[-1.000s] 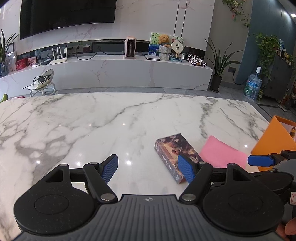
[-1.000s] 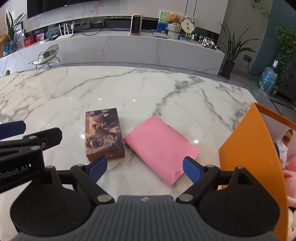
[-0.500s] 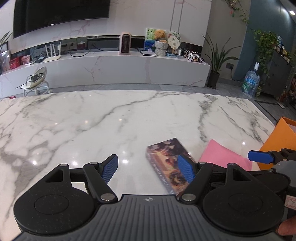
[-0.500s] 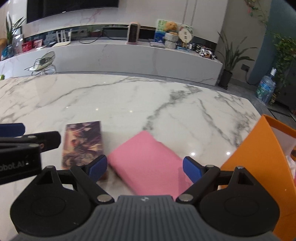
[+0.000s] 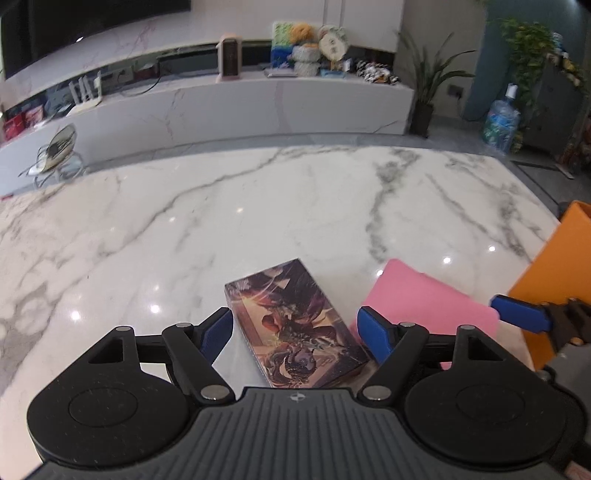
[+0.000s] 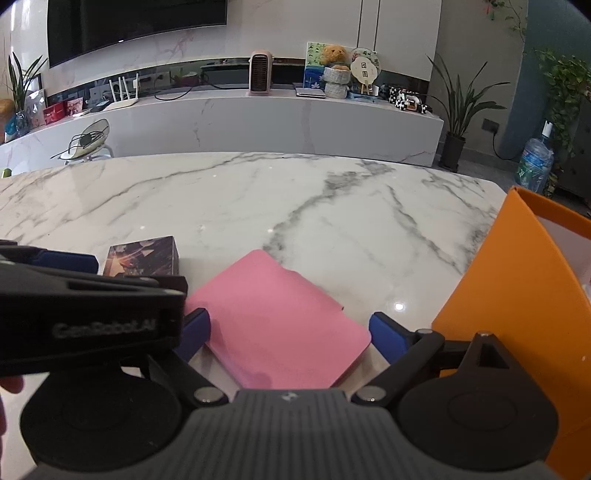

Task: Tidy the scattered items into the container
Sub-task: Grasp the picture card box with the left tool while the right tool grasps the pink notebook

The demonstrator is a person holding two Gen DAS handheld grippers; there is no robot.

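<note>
A white marble surface fronts a long marble ledge beneath a dark television; potted plants and a water bottle stand right.

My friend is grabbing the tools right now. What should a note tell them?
Left tool: open, jaws just widened, straddling the picture box that lies flat on the marble table; pads not pressing it.
Right tool: open, jaws just widened, either side of the pink pad, also flat on the table; not gripped.
Orange container: at the table's right, beside the pink pad.
Done: neither of these two is in the container yet.
Left: close on each, lift, then drop both into the container.
</note>
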